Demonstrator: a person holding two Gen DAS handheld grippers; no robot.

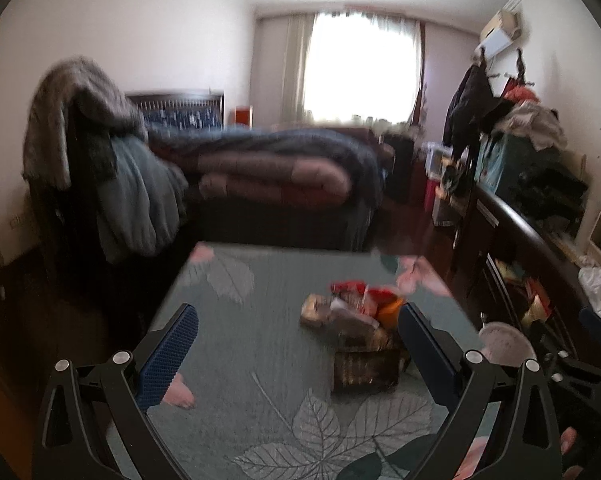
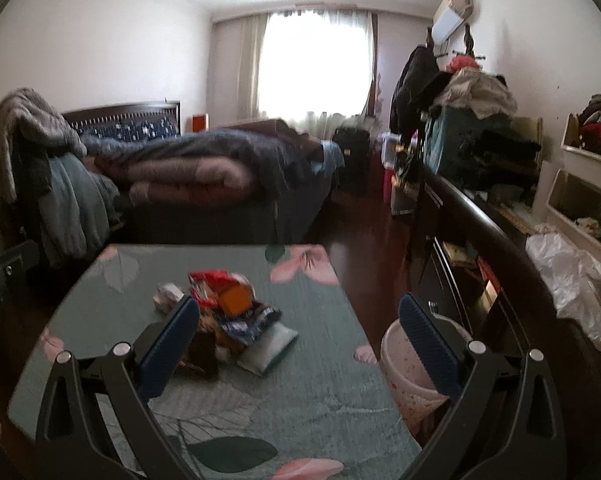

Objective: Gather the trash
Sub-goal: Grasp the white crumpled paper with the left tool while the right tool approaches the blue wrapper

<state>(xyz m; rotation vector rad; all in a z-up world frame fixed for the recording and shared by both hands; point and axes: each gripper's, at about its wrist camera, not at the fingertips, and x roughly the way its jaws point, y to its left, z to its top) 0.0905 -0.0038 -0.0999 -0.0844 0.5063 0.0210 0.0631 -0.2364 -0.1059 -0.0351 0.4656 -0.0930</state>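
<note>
Clearance around the worktop: open on the near and left sides, crowded on the right.

The trash pile [image 2: 228, 312] is occupying the worktop [image 2: 308, 384] centre, leaving bare cloth lying open before and beside it. A pink bin [image 2: 408, 368] is standing just beside the right edge, a dark cabinet [image 2: 500, 248] is crowding that side, and the bed [image 2: 204, 176] is blocking beyond the far edge.

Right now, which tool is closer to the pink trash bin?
Right. The right tool hangs open with one finger in front of the pink trash bin beside the table. The left tool is open over the table, bin beyond its right finger.
</note>
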